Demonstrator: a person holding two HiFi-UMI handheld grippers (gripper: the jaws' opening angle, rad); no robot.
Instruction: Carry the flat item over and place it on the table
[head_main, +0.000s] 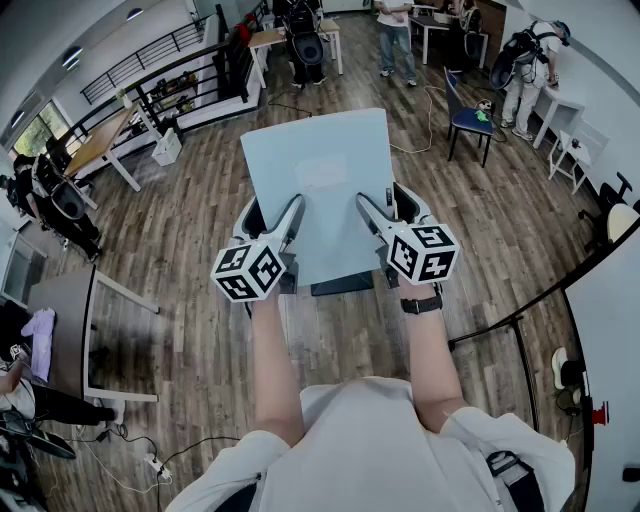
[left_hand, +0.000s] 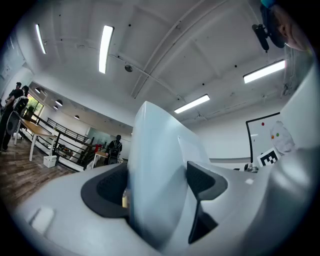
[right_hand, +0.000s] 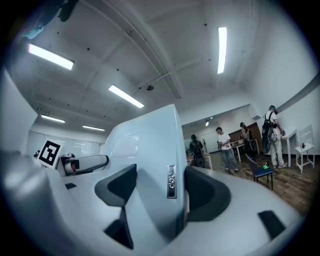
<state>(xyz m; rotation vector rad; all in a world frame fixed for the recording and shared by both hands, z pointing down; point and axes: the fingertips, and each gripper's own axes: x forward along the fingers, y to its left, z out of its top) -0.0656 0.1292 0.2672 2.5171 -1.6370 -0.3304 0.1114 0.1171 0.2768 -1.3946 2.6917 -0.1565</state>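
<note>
The flat item is a pale blue-grey panel (head_main: 318, 185), held level in the air above the wooden floor in front of me. My left gripper (head_main: 272, 228) clamps its near left edge and my right gripper (head_main: 386, 215) clamps its near right edge. In the left gripper view the panel (left_hand: 155, 150) stands edge-on, filling the gap between the two black pads (left_hand: 206, 181). In the right gripper view the panel (right_hand: 150, 145), with a small metal tag on its edge, sits the same way between the pads (right_hand: 206, 192). Both grippers are shut on it.
A brown table (head_main: 62, 320) stands at the left and a wooden table (head_main: 100, 145) further back left. A blue chair (head_main: 470, 120) is at the back right, with several people (head_main: 395, 35) beyond it. A black rail (head_main: 520, 318) and a white surface (head_main: 612, 340) lie to the right.
</note>
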